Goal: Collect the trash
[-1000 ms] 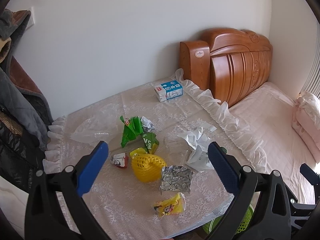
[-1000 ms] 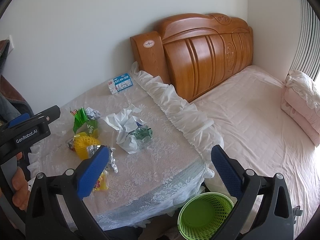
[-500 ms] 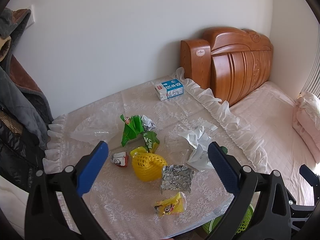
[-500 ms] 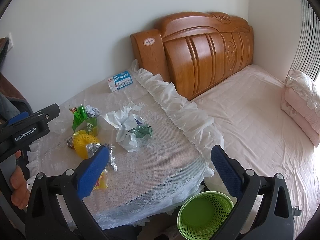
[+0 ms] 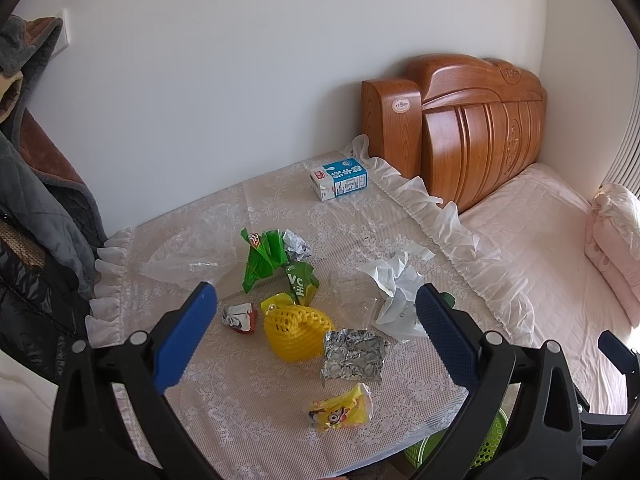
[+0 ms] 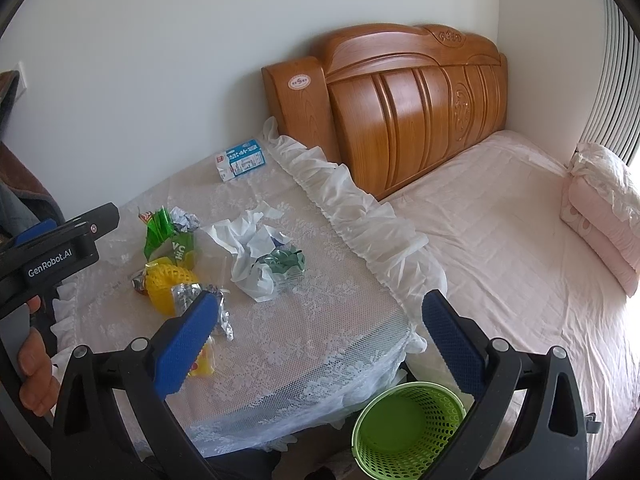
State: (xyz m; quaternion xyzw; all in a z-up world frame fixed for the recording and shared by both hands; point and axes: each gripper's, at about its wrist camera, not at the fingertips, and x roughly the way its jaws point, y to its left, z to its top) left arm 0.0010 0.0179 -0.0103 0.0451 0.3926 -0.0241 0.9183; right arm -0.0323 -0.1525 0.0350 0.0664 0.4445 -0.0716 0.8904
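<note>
While both grippers hang above the near edge of the table (image 5: pixel 248 412), no item has yet been picked up — the step in hand is judged to be approach and target selection. The left gripper (image 5: pixel 316 312) has its jaws spread wide and holds nothing; the right gripper (image 6: pixel 320 312) is likewise spread wide and empty.

Trash locations, read from the left wrist view with the yellow foam net (image 5: pixel 296 334) as dial centre:
- silver foil wrapper (image 5: pixel 352 356) at 4 o'clock, just beside the net
- yellow cartoon packet (image 5: pixel 342 410) at 5 o'clock, nearest the table edge
- small red-and-white wrapper (image 5: pixel 239 317) at 9 o'clock
- green wrappers (image 5: pixel 272 260) at 11 o'clock
- clear plastic bag (image 5: pixel 192 252) at 10 o'clock, farther back
- crumpled white tissue (image 5: pixel 394 294) at 2 o'clock
- milk carton (image 5: pixel 339 179) at 12 o'clock, well apart, near the wall

The green mesh bin (image 6: pixel 408 424) stands on the floor below the table edge, at 5 o'clock in the right wrist view; it looks empty.

The next move calls for lowering one gripper so its jaws straddle a single item — the yellow cartoon packet or the silver foil wrapper is closest — then closing and carrying it over the bin. The lace cloth may snag on a fingertip, so a shallow descent is advised
</note>
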